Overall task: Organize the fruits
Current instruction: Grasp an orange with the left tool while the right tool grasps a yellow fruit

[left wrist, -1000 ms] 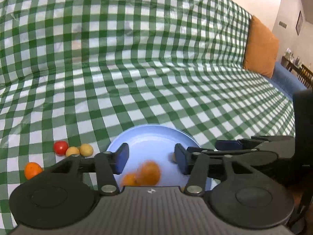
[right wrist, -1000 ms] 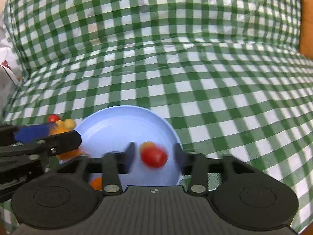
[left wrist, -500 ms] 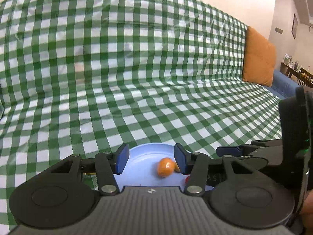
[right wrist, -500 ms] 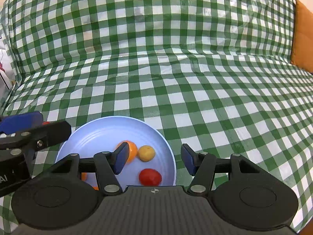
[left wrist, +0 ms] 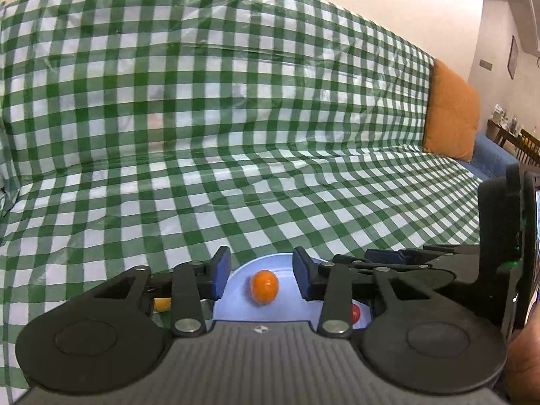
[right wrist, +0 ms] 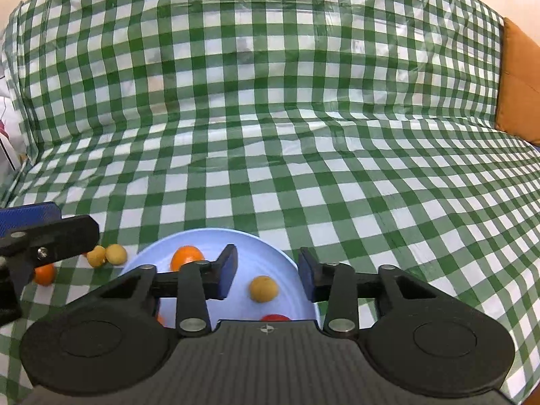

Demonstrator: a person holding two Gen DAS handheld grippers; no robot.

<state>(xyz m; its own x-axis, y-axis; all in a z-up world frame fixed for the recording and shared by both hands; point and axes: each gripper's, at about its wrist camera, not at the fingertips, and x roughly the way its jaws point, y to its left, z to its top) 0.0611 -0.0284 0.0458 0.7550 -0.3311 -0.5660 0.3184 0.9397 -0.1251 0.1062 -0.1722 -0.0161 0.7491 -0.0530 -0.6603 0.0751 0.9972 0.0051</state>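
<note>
A light-blue plate (right wrist: 256,246) lies on the green-checked cloth. On it rest an orange fruit (right wrist: 186,257), a yellow fruit (right wrist: 264,288) and a red fruit (right wrist: 275,317) half hidden by my right gripper's body. My right gripper (right wrist: 266,266) hovers above the plate's right side, jaws closing with nothing between the pads. In the left wrist view my left gripper (left wrist: 261,268) hangs over the plate (left wrist: 233,303), jaws closing and empty, with the orange fruit (left wrist: 265,282) lying below the gap. The red fruit (left wrist: 354,314) peeks out under its right finger.
Left of the plate on the cloth lie two yellowish fruits (right wrist: 106,254) and another orange fruit (right wrist: 44,274). The left gripper's fingers (right wrist: 50,236) reach in from the left edge. An orange cushion (left wrist: 452,114) leans at the far right; the checked cloth rises into a backrest behind.
Both grippers have drawn up and back, so the plate sits lower in each view. Their jaws have narrowed. The blurred orange and red fruits now lie still on the plate.
</note>
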